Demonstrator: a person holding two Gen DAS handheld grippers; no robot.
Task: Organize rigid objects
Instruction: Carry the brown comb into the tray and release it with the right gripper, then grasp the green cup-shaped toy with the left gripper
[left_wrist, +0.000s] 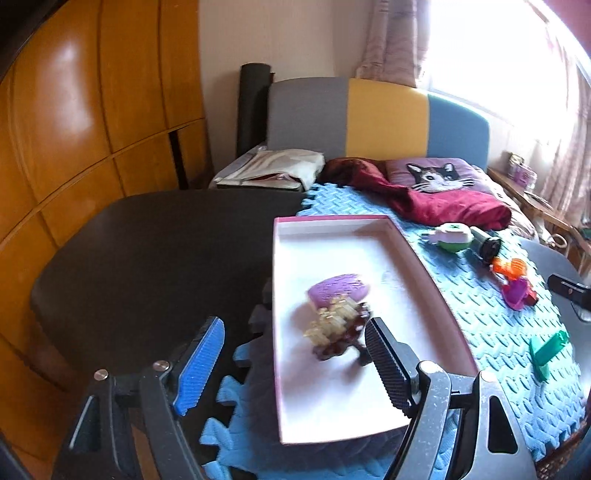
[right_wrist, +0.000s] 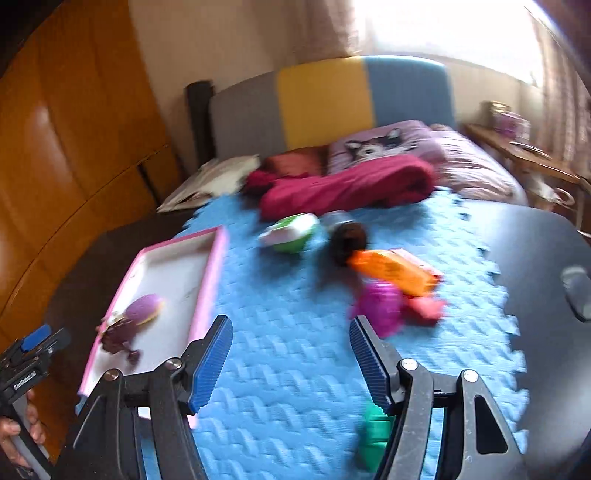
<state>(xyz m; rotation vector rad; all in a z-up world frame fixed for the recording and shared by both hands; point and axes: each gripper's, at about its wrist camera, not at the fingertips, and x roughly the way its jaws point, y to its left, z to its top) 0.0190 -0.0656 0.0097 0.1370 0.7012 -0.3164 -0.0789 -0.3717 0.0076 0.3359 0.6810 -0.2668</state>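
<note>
A pink-rimmed white box (left_wrist: 424, 266) lies on a blue foam mat (left_wrist: 491, 325). In it are a purple oval toy (left_wrist: 338, 290) and a brown-and-yellow block model (left_wrist: 340, 328). My left gripper (left_wrist: 295, 354) is open and empty, just in front of the block model. On the mat lie a green-white toy (right_wrist: 291, 232), a black cylinder (right_wrist: 347, 236), an orange toy (right_wrist: 391, 271), a magenta toy (right_wrist: 380, 306) and a green piece (right_wrist: 375, 428). My right gripper (right_wrist: 291, 354) is open and empty above the mat, the magenta toy just beyond its right finger. The box (right_wrist: 210, 280) is at its left.
The mat lies on a dark table (left_wrist: 147, 251). Behind are a bed with a red blanket (left_wrist: 443, 206), a cat pillow (left_wrist: 436, 177) and a folded bag (left_wrist: 273, 166). A wooden wardrobe (left_wrist: 74, 129) stands at the left. A black device (left_wrist: 569, 291) sits at the table's right.
</note>
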